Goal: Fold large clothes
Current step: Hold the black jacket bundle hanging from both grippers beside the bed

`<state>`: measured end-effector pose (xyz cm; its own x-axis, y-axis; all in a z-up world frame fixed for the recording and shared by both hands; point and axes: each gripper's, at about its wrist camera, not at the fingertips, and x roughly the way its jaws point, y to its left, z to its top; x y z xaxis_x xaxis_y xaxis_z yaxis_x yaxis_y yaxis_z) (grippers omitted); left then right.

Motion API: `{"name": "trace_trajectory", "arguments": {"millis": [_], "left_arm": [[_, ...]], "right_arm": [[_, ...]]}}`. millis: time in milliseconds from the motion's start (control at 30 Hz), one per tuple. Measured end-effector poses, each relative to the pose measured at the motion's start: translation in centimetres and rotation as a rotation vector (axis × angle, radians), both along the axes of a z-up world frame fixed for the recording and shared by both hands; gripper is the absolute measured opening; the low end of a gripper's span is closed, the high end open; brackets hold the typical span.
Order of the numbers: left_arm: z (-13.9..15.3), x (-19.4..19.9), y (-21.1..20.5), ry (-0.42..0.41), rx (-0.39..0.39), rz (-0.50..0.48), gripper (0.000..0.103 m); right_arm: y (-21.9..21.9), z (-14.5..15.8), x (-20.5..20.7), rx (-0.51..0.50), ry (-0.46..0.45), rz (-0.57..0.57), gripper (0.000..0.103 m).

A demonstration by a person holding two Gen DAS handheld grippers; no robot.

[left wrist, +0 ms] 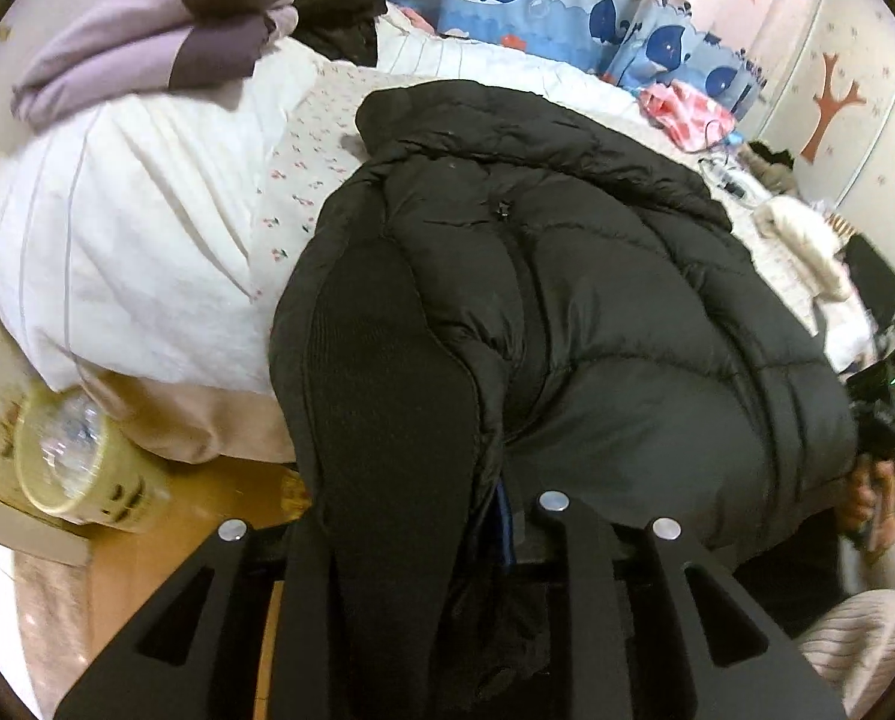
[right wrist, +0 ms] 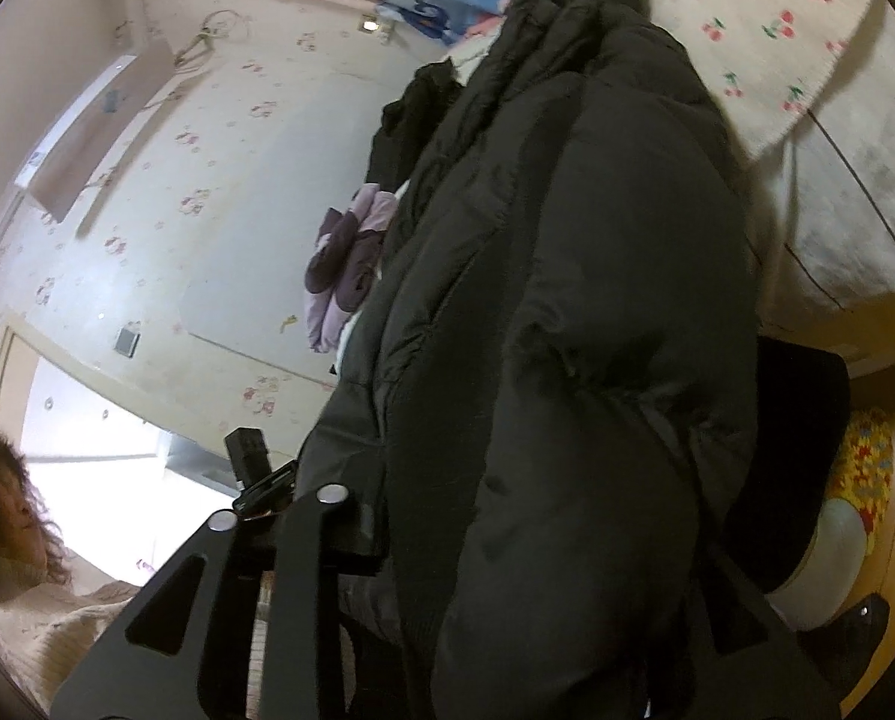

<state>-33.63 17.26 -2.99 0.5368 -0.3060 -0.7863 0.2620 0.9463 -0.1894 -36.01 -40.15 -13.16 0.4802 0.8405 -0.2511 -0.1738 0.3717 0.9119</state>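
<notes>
Black puffer jacket point(left wrist: 597, 276) spread in a heap across the near side of the bed point(left wrist: 165, 252), collar end toward the whale-print curtain point(left wrist: 543, 6), hem bunched at the bed's near edge. Ribbed knit cuff point(left wrist: 387, 432) of one sleeve draped down over the jacket's near left part and running between the fingers of the left tool point(left wrist: 441, 510), which looks pinched on that sleeve fabric, fingers close together. In the right wrist view, same jacket point(right wrist: 567, 330) hanging in thick quilted folds straight over the right tool point(right wrist: 507, 540); only the left finger visible, the other buried under the fabric, so spread or pressed together cannot be told. Beyond the jacket, toward the bed's far left, a folded lilac-and-purple garment point(left wrist: 147, 42) on the white striped duvet, with a dark garment point(left wrist: 339, 6) just beside it. Under the jacket, a cherry-print sheet point(left wrist: 315, 144). Right of the jacket, pink patterned cloth point(left wrist: 681, 108) near the curtain and a cream knit item point(left wrist: 801, 240) near the bed's right edge. Below the bed's left corner, a yellow-rimmed round container point(left wrist: 69, 450) on the wooden floor point(left wrist: 165, 534). Right hand point(left wrist: 873, 498) at the jacket's right edge. Person with curly hair point(right wrist: 3, 510) in a cream sweater, left of the jacket in the right wrist view.
</notes>
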Motion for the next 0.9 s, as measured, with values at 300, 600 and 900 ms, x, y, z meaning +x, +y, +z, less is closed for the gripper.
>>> {"name": "trace_trajectory", "arguments": {"millis": [300, 600, 900], "left_arm": [[0.8, -1.3, -1.9, -0.075, 0.154, -0.007, 0.024], [1.2, -2.0, -2.7, -0.111, 0.218, -0.011, 0.024], [1.0, -1.9, -1.9, -0.076, 0.139, -0.008, 0.024]], "right_arm": [[0.5, -0.9, 0.4, 0.007, 0.039, -0.013, 0.046], [0.2, -2.0, 0.5, 0.012, 0.058, -0.016, 0.053], [0.2, -2.7, 0.5, 0.012, 0.074, -0.021, 0.063]]}}
